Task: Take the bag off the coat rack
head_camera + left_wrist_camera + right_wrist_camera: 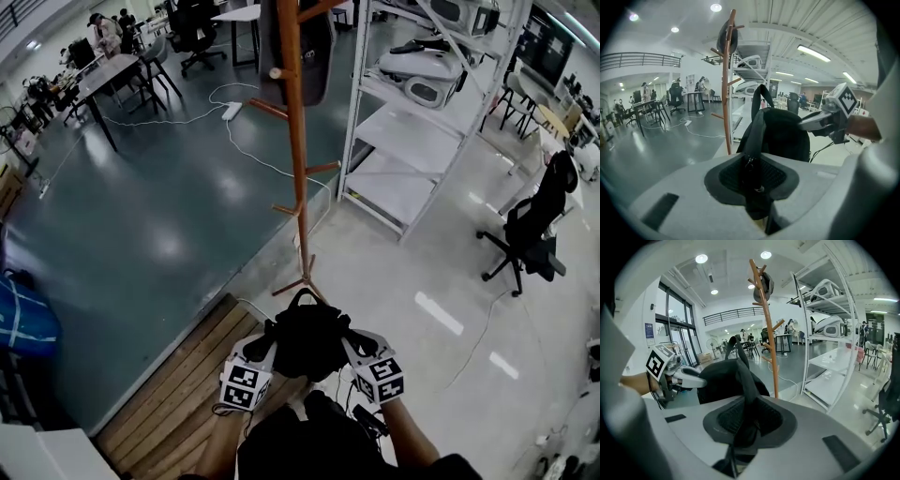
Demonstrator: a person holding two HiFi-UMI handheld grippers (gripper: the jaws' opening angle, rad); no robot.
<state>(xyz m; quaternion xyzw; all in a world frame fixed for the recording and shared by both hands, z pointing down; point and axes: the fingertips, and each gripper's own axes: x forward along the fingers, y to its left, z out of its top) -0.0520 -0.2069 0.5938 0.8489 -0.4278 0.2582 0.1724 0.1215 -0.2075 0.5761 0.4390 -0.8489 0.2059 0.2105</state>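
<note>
Hanging between the left claw (266,342) and the right claw (351,343), the black bag (305,339) is off the coat rack (296,141), well apart from it and close to the person. Each claw is clamped on its fabric; firm, level grips should prevent slipping.

Passage ahead is blocked by a tall brown wooden coat rack (296,159) and white metal shelving (403,131) beside it; glossy dark floor (150,216) is left open leftward.
</note>
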